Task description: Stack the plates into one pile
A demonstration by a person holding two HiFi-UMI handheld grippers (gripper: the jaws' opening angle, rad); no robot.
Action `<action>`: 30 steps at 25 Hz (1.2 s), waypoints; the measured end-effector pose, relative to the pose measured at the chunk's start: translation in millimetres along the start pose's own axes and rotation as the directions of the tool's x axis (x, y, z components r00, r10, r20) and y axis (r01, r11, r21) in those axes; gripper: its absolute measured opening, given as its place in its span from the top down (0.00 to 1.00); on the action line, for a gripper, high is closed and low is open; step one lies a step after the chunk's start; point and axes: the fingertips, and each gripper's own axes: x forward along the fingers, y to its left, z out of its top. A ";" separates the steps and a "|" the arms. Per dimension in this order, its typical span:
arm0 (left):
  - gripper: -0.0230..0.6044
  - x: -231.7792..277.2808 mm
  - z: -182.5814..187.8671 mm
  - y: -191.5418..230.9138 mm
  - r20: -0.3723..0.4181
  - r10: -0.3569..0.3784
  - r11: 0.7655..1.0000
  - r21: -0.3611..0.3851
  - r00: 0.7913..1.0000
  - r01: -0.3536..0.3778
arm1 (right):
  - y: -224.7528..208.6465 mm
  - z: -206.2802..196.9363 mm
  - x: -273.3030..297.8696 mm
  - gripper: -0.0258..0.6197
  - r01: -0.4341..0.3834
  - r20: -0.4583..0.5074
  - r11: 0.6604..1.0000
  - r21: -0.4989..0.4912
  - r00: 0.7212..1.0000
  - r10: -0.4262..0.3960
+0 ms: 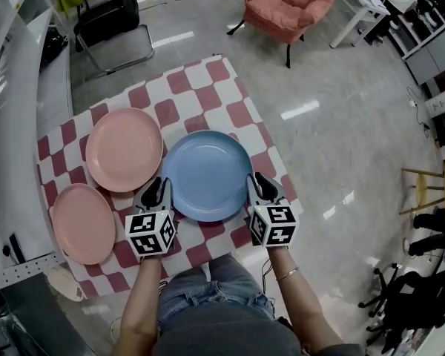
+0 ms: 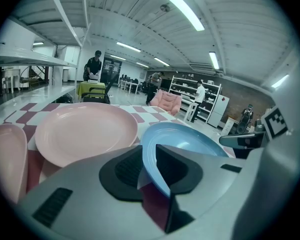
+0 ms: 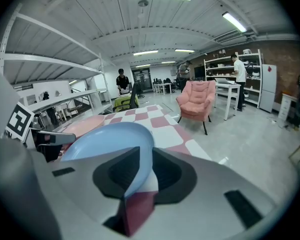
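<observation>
Blue plate [image 1: 208, 173] lies flat on the checkered cloth [image 1: 200, 80], unstacked, with the far pink plate [image 1: 124, 148] and near pink plate [image 1: 83, 222] just left of it. Left gripper [image 1: 157, 189] and right gripper [image 1: 258, 185] straddle the blue plate's opposite rims, jaws spread, rim between the pads but not pinched. Likely next is the lift: close both sides together, keep the plate level, land it centred on a pink plate.

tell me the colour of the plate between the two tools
Light blue; the plate shows best in the head view.
</observation>
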 end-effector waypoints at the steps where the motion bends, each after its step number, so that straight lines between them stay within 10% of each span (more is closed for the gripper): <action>1: 0.81 0.8 -1.1 0.3 -0.005 0.001 1.000 -0.003 1.000 -0.001 | -1.4 -0.7 1.2 0.84 0.003 -0.007 1.000 -0.002 1.000 -0.003; 30: 0.87 23.4 -21.2 7.0 -0.126 0.062 0.997 -0.041 0.990 -0.067 | -4.8 -24.6 29.9 0.78 -0.004 -0.153 0.999 -0.053 0.988 -0.004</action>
